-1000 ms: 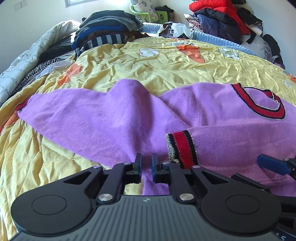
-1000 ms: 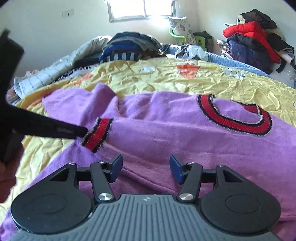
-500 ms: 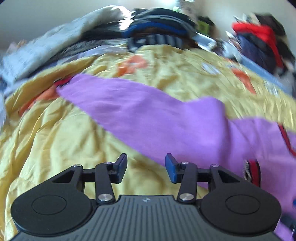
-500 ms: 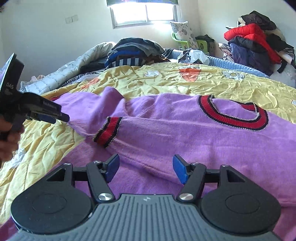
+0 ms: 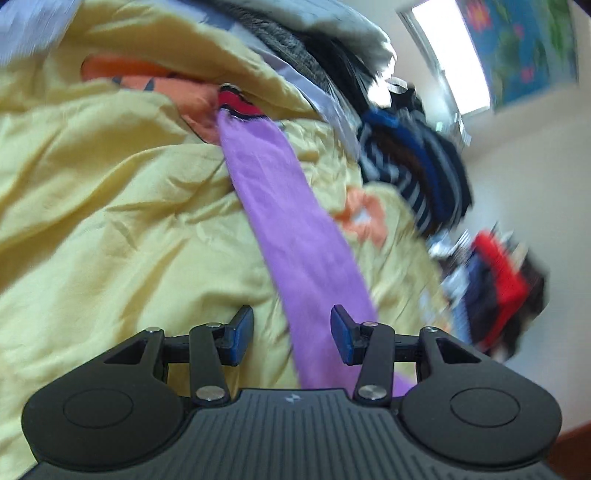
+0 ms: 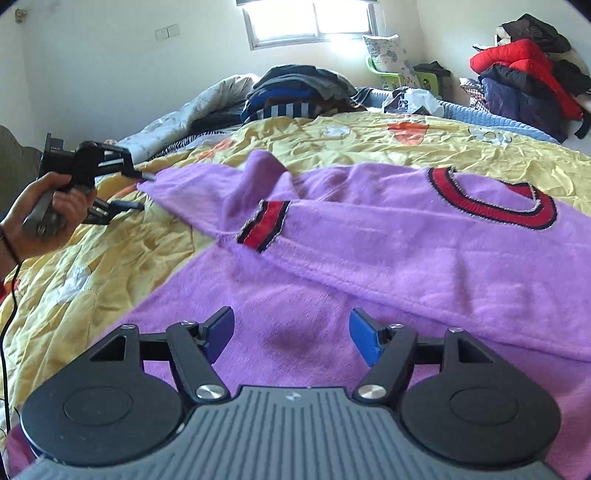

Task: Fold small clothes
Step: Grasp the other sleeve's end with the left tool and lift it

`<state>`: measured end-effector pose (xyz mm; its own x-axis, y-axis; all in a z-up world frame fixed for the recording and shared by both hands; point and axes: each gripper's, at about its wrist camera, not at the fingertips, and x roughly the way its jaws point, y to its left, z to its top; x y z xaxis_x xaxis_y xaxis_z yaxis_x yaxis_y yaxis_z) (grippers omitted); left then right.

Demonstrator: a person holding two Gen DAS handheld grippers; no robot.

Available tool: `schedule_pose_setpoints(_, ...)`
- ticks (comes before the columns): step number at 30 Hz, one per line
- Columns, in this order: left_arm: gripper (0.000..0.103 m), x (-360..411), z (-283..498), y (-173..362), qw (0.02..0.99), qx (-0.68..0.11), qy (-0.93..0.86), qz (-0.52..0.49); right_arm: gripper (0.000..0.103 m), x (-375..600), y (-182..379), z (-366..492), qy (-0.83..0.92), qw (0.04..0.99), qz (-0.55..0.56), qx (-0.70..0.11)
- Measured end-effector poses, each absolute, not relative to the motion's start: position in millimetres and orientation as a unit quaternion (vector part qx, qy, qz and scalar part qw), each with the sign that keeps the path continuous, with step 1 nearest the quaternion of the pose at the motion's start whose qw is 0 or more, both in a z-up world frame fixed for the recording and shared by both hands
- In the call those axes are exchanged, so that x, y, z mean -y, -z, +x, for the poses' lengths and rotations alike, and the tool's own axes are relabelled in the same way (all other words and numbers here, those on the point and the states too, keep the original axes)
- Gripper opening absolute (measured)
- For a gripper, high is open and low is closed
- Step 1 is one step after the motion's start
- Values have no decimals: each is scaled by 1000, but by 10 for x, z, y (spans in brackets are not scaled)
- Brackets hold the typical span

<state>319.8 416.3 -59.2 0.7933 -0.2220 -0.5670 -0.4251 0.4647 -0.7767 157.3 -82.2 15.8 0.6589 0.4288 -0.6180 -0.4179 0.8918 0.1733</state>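
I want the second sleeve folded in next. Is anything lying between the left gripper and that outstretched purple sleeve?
Nothing visible. The left gripper, jaws apart, hangs over the purple sleeve, which runs bare across the yellow quilt to its red cuff.

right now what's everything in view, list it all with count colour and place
sweater: one, purple with red-and-black cuffs and collar, spread on the bed, one sleeve folded across its body, the other stretched out
quilt: one, yellow with orange and white prints, covering the bed under the sweater
folded clothes pile: one stack, dark blue, grey and striped, far end of the bed
jackets heap: one heap, red, navy and black, far right corner
pillow: one, pale floral, on a green chair under the window
window: one, bright, back wall
left gripper: one, black with blue pads, open over the stretched sleeve
right gripper: one, black with blue pads, jaws opening above the sweater, nothing between them
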Motion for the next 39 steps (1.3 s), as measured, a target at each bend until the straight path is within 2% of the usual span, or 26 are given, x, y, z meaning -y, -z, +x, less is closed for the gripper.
schedule_pose_setpoints(6,45,-4409,3402,802,774,-252,-48,-579,70,778,-88,1537,-233,912,-2,-338)
schedule_pose_setpoints(11,45,-4581,3597,950,763,-232,-53,-601,71,773,-47,1505,-233,914,-5,-332)
schedule_pose_setpoints(25,44,-4804,4097,1009,769,-221,-84,-594,80,722,13,1462,-241,918,-21,-316)
schedule_pose_setpoints(26,40,-4790,4122,998,772,-225,-87,-588,82,719,14,1462,-242,917,-21,-316)
schedule_pose_setpoints(27,29,-4766,4151,973,778,-232,-96,-576,83,718,19,1458,-244,917,-23,-316)
schedule_pose_setpoints(29,15,-4696,4192,920,791,-247,-111,-548,84,702,23,1455,-245,916,-27,-316)
schedule_pose_setpoints(30,11,-4660,4209,894,797,-253,-116,-537,84,696,23,1454,-245,916,-28,-316)
schedule_pose_setpoints(33,6,-4545,4207,796,818,-260,-125,-499,85,692,23,1456,-246,916,-29,-317)
schedule_pose_setpoints(39,4,-4097,4139,338,892,-256,-124,-352,89,695,26,1459,-253,913,-27,-318)
